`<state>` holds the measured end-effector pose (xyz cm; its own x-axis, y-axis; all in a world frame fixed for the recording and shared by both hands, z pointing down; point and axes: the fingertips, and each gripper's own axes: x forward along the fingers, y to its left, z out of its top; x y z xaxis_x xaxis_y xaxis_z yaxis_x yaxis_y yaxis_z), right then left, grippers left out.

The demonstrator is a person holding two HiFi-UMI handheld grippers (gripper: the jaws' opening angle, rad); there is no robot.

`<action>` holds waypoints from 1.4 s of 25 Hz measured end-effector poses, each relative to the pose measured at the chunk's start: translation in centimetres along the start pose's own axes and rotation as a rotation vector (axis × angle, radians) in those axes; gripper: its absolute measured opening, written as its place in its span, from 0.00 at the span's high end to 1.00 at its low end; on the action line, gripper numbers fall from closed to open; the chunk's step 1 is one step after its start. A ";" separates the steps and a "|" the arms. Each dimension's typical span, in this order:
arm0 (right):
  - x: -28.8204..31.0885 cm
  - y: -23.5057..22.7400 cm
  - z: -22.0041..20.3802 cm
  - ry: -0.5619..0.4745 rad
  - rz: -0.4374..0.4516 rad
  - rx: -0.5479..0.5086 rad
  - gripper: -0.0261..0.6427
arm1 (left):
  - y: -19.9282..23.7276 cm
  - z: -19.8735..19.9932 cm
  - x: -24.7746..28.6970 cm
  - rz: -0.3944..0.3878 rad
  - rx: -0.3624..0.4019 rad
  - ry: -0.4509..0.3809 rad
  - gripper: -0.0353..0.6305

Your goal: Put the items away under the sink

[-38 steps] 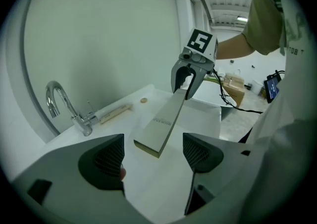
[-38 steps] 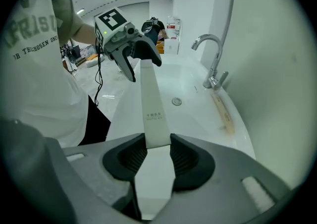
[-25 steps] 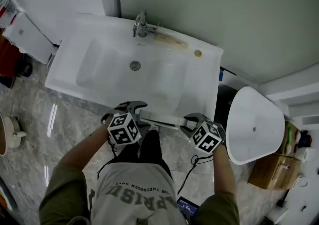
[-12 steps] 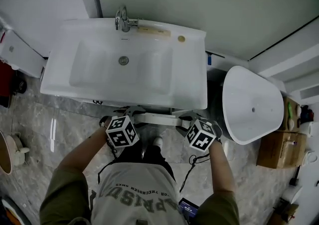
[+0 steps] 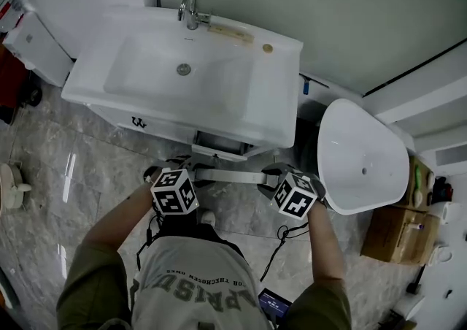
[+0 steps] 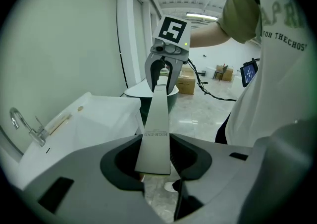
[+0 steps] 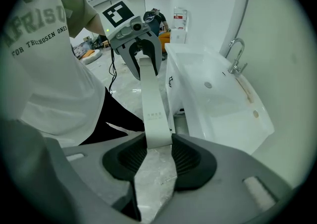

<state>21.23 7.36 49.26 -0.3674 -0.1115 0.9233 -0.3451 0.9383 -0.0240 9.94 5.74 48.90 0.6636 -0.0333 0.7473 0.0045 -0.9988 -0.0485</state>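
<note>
A long flat white box (image 5: 230, 174) with small print hangs level in front of the sink cabinet, one gripper on each end. My left gripper (image 5: 191, 170) has just been closing its jaws, and its pads now press on the box's left end (image 6: 153, 139). My right gripper (image 5: 271, 175) is shut on the other end (image 7: 154, 119). Under the white sink (image 5: 95, 91) a drawer (image 5: 219, 150) stands pulled out a little, just beyond the box. Each gripper view shows the other gripper across the box: the right one (image 6: 162, 77) and the left one (image 7: 142, 64).
A white oval basin (image 5: 361, 168) stands on the floor to the right of the sink, with a cardboard box (image 5: 390, 237) beyond it. A white cabinet (image 5: 36, 47) is at the far left. The floor is grey marble. The person's legs are directly under the box.
Both grippers and the white box have drawn back from the sink's front edge toward the person. The partly open drawer under the sink has come into view.
</note>
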 end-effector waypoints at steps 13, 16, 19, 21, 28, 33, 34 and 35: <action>-3.7 4.8 -1.8 -0.020 0.026 -0.175 0.54 | -6.6 2.9 0.3 0.117 -0.103 -0.049 0.73; -4.5 5.5 -0.3 -0.018 0.006 -0.262 0.54 | -7.0 3.2 0.1 0.134 -0.092 -0.031 0.72; -3.6 7.3 1.5 0.003 0.034 -0.342 0.54 | -7.7 3.3 0.0 0.132 -0.081 -0.018 0.72; -2.3 8.4 2.1 0.045 0.047 -0.395 0.54 | -8.2 3.2 0.1 0.127 -0.067 -0.001 0.72; 1.3 11.1 3.2 0.139 0.089 -0.457 0.56 | -9.3 2.3 0.1 0.085 -0.027 0.042 0.72; 2.5 11.9 4.4 0.130 0.085 -0.393 0.70 | -9.7 0.9 -0.8 0.039 0.004 0.052 0.72; 2.8 12.1 4.7 0.127 0.087 -0.371 0.71 | -9.8 0.5 -1.0 0.026 0.009 0.053 0.72; 3.0 12.3 5.1 0.125 0.088 -0.348 0.71 | -9.8 0.2 -1.3 0.013 0.014 0.053 0.72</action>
<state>11.50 16.94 49.75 -0.2673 -0.0050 0.9636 0.0052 1.0000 0.0066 9.19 15.60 48.32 0.6235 -0.0486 0.7803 0.0071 -0.9977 -0.0678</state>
